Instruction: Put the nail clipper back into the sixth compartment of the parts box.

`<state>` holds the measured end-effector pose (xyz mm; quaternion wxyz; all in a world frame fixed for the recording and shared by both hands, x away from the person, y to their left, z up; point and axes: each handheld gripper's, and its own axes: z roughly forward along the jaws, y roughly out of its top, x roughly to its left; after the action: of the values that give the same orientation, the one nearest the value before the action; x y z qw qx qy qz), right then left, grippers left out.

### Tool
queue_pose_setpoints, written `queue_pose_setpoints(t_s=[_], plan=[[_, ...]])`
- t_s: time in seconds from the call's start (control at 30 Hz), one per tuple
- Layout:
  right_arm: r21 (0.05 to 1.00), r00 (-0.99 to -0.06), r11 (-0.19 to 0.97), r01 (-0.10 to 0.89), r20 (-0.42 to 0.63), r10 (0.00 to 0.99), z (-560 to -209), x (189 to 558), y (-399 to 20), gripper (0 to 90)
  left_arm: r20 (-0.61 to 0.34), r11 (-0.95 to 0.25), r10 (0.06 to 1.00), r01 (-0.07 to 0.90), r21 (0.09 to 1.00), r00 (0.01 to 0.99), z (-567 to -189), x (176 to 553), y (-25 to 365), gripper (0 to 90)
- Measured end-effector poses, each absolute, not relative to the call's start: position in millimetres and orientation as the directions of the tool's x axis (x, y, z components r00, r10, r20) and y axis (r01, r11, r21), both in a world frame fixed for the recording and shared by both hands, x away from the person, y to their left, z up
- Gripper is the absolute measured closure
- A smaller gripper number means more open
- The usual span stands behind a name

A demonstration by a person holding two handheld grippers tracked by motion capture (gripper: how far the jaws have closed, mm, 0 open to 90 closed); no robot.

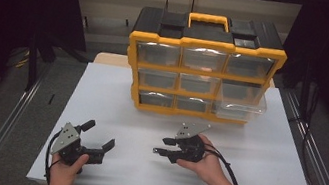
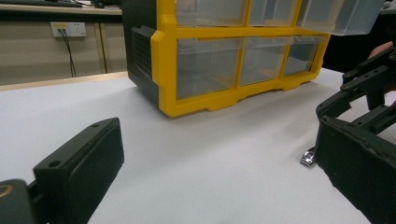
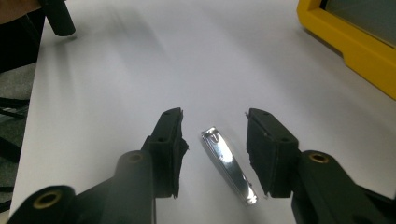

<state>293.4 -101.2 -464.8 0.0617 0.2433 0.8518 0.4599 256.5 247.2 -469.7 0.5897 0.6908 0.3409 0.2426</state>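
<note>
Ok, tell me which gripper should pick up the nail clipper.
Right. The right gripper already has its open jaws on either side of the nail clipper on the table. The left gripper is open too, but sits well off to the side.

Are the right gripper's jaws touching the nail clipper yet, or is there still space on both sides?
Apart. The right gripper view shows the right gripper open, with white table visible between each jaw and the nail clipper lying between them.
</note>
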Motion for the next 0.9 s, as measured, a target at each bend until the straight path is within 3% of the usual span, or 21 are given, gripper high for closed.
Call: queue_pose_setpoints(t_s=[0.13, 0.67, 0.9], plan=[[0.795, -0.870, 0.476, 0.377, 0.127, 0.477, -469.6, 297.6, -96.8, 54.5, -0.074, -0.066, 0.754, 0.186, 0.980, 0.653, -469.9, 256.9, 247.4, 1.9], [0.737, -0.904, 0.585, 0.338, 0.082, 0.418, -481.5, 311.3, -79.3, 61.9, -0.075, -0.066, 0.752, 0.188, 0.980, 0.655, -470.5, 257.4, 247.1, 1.9], [0.711, -0.909, 0.620, 0.331, 0.063, 0.413, -481.3, 311.6, -76.0, 74.0, -0.075, -0.063, 0.753, 0.185, 0.981, 0.654, -470.0, 256.9, 246.8, 1.9]])
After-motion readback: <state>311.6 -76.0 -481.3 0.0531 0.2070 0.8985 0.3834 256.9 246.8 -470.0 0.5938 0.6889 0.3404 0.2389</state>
